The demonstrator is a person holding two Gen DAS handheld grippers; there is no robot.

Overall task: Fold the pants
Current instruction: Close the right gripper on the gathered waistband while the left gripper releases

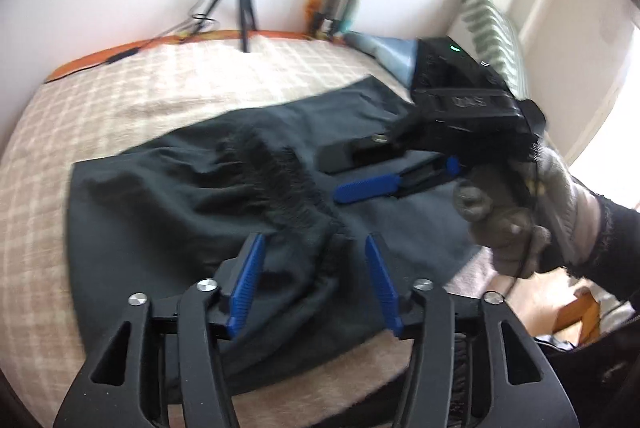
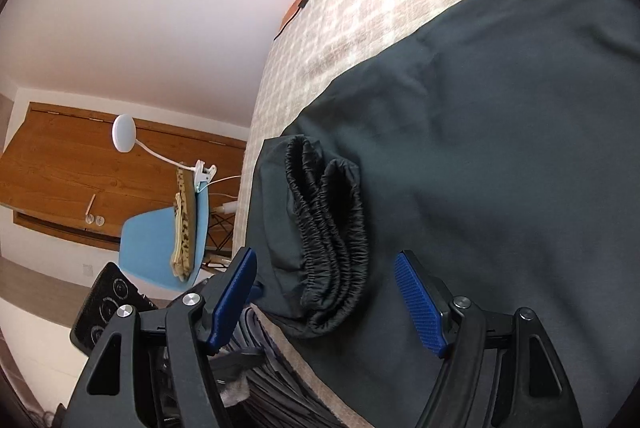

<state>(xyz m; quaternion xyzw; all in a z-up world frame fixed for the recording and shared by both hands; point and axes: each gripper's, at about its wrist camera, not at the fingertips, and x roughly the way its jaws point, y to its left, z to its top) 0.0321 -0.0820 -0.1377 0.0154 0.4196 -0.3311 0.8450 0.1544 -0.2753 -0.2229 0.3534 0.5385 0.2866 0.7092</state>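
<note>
So the dark pants (image 1: 192,188) are lying spread on the bed (image 1: 120,96), on a checked cream blanket, with the scrunched elastic waistband (image 2: 328,248) bunched up at the near edge. The left hand-held gripper (image 1: 314,280) sits right over that waistband, jaws partly open, fabric between the blue pads but not pinched as far as I can tell. The right hand-held gripper (image 2: 326,300) is open wider, nothing held, and the waistband lies straight ahead just past its tips. In the left view a gloved hand (image 1: 516,220) carries the right one in from the side. The waistband runs roughly along the line both point, pant legs stretching away across the bed. I'd say the left is nearer for the grab.
</note>
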